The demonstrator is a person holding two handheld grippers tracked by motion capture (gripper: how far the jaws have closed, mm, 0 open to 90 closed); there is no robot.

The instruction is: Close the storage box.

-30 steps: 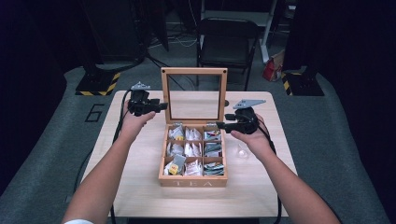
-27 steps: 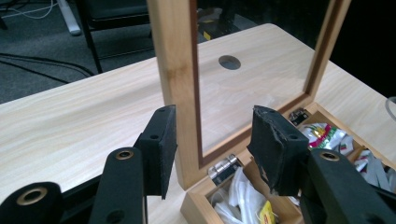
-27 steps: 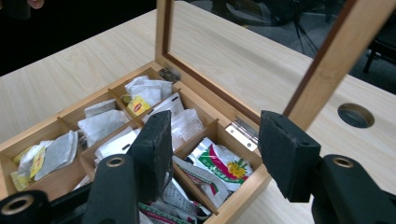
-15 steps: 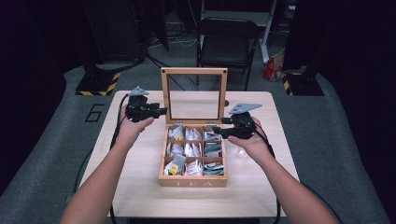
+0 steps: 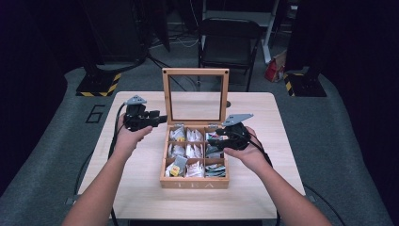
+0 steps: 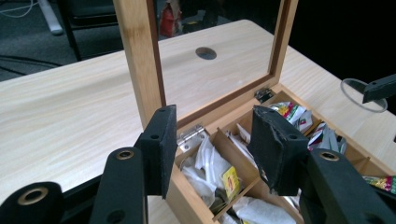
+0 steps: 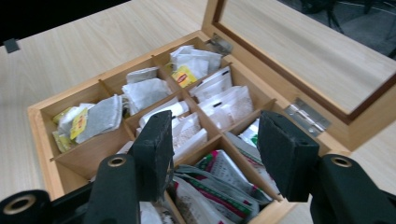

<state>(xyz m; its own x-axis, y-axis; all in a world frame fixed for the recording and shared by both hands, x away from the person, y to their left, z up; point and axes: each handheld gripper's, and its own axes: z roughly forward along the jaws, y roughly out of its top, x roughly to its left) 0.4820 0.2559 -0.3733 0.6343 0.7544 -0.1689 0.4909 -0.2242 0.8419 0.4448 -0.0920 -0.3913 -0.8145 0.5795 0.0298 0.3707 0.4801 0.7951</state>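
Box: tea box (image 5: 194,181) mid-table, lid (image 5: 195,96) up, bags (image 7: 219,175) all inside.
Left gripper (image 6: 212,149): jaws apart, empty, at lid post.
Right gripper (image 7: 212,154): jaws apart, empty, over bags.
Left: pick not yet made.

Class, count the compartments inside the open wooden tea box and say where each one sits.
9. The tea box holds a three-by-three grid: three compartments along the hinged lid, three across the middle, and three along the front wall marked TEA. All contain tea bags.

A black folding chair (image 5: 229,44) stands behind the wooden table (image 5: 263,117), near a yellow-and-black striped base (image 5: 99,84).
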